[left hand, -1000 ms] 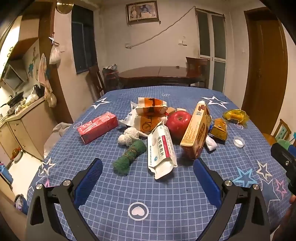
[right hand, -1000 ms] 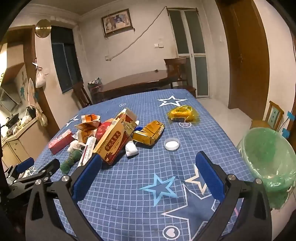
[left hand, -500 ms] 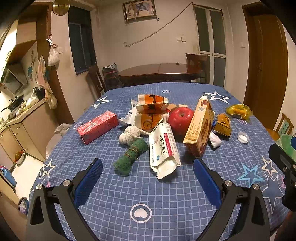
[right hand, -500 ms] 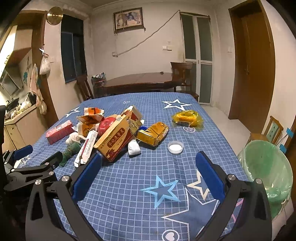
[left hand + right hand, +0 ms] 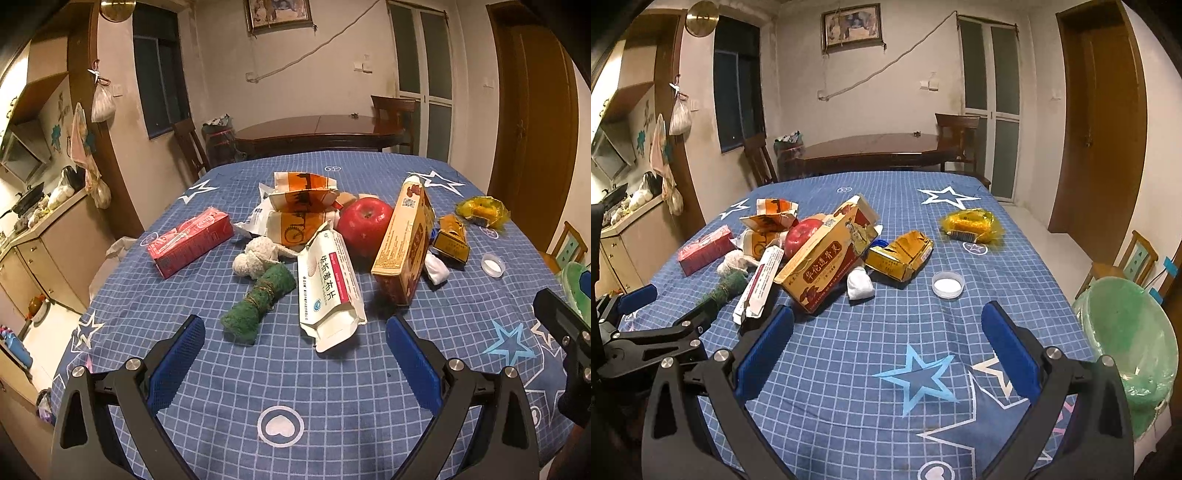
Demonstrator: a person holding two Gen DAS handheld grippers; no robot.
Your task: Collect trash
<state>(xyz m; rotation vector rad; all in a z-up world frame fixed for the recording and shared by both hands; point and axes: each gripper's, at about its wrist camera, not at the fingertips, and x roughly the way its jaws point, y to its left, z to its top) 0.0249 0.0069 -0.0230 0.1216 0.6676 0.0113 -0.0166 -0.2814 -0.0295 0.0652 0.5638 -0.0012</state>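
Trash lies in a heap on the blue star-patterned tablecloth [image 5: 295, 387]: a white medicine packet [image 5: 328, 284], an orange box [image 5: 404, 240], a red carton [image 5: 190, 240], a green rolled cloth [image 5: 260, 302], a white wad [image 5: 255, 256], orange paper bags [image 5: 303, 206], a red apple [image 5: 364, 225], a yellow crushed carton [image 5: 901, 254], a white tissue [image 5: 860, 283], a white lid [image 5: 948, 284] and a yellow wrapper [image 5: 971, 223]. My left gripper [image 5: 295, 339] is open and empty, just short of the packet. My right gripper [image 5: 886, 332] is open and empty, nearer the table's right side.
A bin lined with a green bag [image 5: 1126, 332] stands off the table's right edge. A brown dining table [image 5: 317, 129] and chairs stand behind. A kitchen counter [image 5: 37, 236] is to the left, a wooden door [image 5: 1097, 122] to the right.
Both grippers have drifted slightly, the right one swinging left so the pile sits more centred and the bin has slid toward the frame edge. Nothing was grasped; the objects have not moved.
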